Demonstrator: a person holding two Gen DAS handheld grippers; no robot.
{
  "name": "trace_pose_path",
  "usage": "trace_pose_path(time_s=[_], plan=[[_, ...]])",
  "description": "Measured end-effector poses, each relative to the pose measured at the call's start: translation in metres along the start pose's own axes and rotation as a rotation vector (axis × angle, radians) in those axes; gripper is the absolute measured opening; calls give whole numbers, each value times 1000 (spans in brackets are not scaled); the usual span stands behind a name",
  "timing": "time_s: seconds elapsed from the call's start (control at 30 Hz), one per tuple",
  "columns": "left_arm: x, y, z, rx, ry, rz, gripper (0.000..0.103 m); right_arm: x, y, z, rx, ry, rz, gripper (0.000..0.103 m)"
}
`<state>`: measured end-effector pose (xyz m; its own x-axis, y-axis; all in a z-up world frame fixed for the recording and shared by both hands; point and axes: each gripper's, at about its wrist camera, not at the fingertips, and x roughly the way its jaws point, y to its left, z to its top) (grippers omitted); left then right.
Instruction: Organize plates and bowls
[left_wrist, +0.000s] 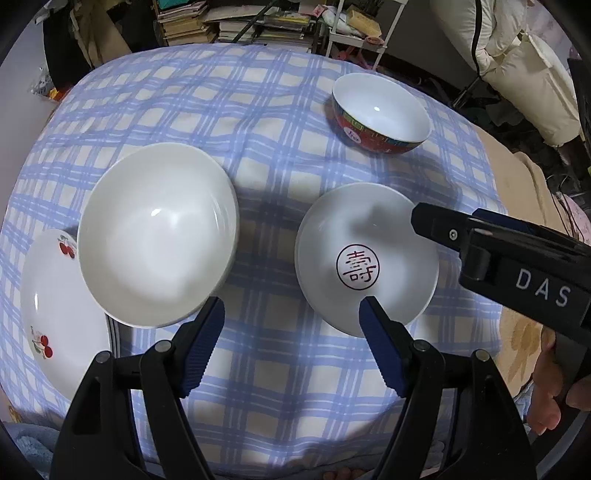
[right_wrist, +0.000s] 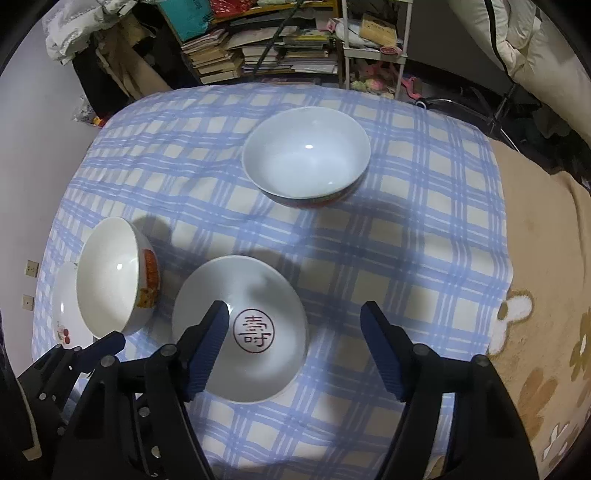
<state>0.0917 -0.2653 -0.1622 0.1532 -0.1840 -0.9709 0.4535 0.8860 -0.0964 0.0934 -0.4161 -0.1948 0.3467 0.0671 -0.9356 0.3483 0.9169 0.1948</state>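
Stamped plate (right_wrist: 240, 328) lies flat on the cloth (right_wrist: 406, 258), under the right gripper (right_wrist: 293, 319); its left finger (right_wrist: 212, 332) is seen over the plate, right finger off the rim. Nothing is gripped: both grippers spread, the left gripper (left_wrist: 291, 315) hovering beside the white bowl (left_wrist: 157, 236).

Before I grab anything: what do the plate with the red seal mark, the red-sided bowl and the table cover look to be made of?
Seal plate: probably glazed ceramic or porcelain; smooth white, softly reflective. Melamine is possible.
Red-sided bowl: likely glazed ceramic as well; sharp glint inside, printed red band outside.
Table cover: woven cloth, matte blue-and-cream check, lying in soft creases and draping over the edge.
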Motion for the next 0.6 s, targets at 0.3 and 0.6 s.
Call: trace_pose_path(time_s=[0.3, 0.6], plan=[[11, -1, 8, -14, 37, -33, 74, 16, 6, 2, -39, 48, -11, 76], [30, -3, 7, -15, 85, -50, 53, 40, 1, 1, -31, 125, -1, 49]])
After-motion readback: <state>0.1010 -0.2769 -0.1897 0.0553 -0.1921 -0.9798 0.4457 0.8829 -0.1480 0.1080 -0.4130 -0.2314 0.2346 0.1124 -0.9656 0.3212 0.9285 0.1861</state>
